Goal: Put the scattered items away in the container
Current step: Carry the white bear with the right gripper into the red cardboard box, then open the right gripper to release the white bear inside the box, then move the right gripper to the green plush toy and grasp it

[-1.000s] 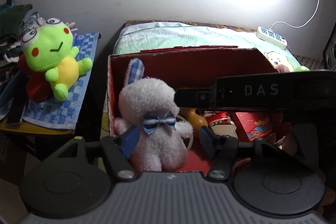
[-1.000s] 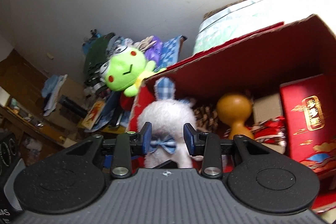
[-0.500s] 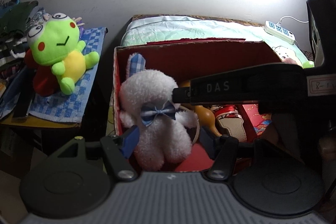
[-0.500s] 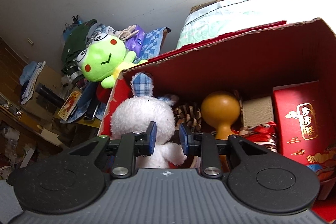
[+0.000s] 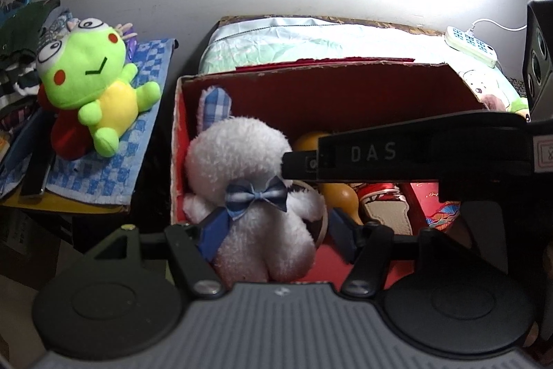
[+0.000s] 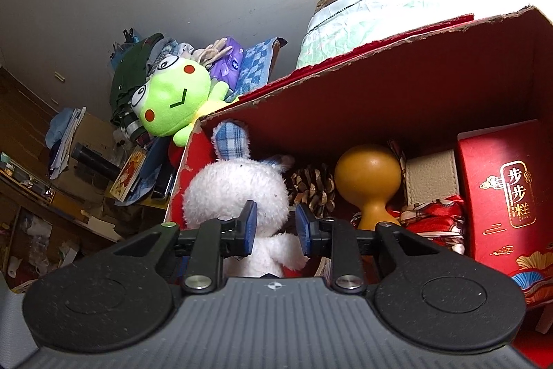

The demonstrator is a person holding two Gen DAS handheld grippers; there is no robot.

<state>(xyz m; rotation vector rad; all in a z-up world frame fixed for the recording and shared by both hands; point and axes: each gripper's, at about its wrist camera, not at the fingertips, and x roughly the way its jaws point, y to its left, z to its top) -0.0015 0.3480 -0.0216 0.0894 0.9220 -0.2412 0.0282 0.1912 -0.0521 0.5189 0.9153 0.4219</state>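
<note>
A white plush rabbit with a blue bow sits upright at the left end of the red cardboard box. My left gripper straddles its lower body and its jaws are opening. The left pad brushes the fur and the right pad stands clear. In the right wrist view my right gripper is shut on the rabbit at the neck, with fur filling the gap. A green frog plush lies outside the box on a blue checked cloth.
Inside the box are a pine cone, an orange gourd, a beige case and a red gift box. Folded bedding and a power strip lie behind. Piled clothes crowd the left side table.
The right gripper's jaws narrowed onto the rabbit's neck and it came in lower and closer. In the left wrist view its black body slid left to the rabbit's head. The left pads spread slightly.
</note>
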